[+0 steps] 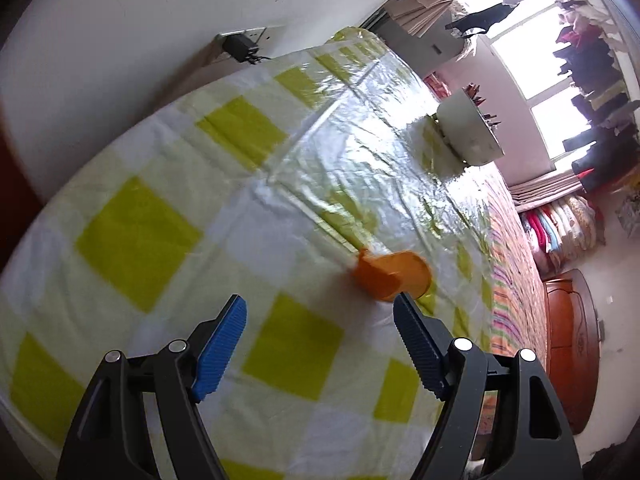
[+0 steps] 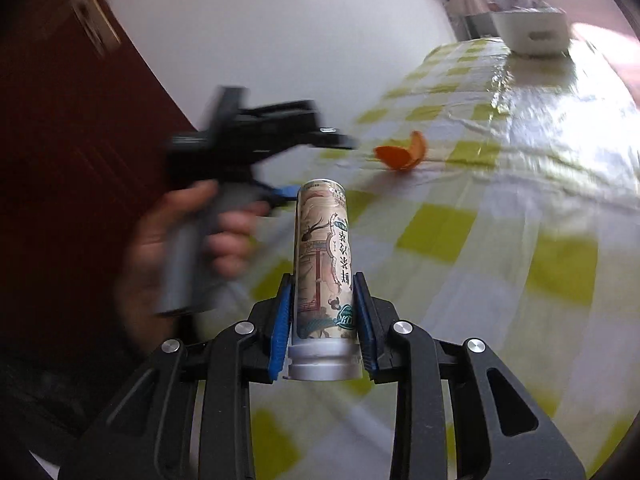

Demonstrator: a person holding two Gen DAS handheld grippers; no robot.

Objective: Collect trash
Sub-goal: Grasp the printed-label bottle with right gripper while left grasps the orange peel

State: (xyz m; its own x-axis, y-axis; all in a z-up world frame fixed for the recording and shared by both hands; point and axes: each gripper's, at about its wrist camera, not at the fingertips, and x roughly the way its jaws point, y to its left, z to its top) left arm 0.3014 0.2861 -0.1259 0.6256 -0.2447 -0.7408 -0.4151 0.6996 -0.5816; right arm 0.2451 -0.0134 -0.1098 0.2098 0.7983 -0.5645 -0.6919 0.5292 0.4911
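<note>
An orange peel point(image 1: 390, 276) lies on the yellow-and-white checked tablecloth point(image 1: 140, 236), just beyond my left gripper's right fingertip. My left gripper point(image 1: 320, 306) stands open with nothing between its blue pads. In the right wrist view my right gripper point(image 2: 323, 280) is shut on a printed bottle point(image 2: 323, 264), cap end toward the camera, held above the cloth. The peel point(image 2: 402, 154) shows farther off on the tablecloth point(image 2: 500, 240). A hand point(image 2: 160, 248) holding the left gripper point(image 2: 348, 142) is at the left, blurred, with its tip near the peel.
A white basin point(image 1: 470, 132) holding scraps stands at the far end of the table; it also appears as the white basin point(image 2: 532, 32). A shiny plastic sheet point(image 1: 380, 152) covers the far part of the cloth. A wall socket with a plug point(image 1: 240, 46) sits behind the table.
</note>
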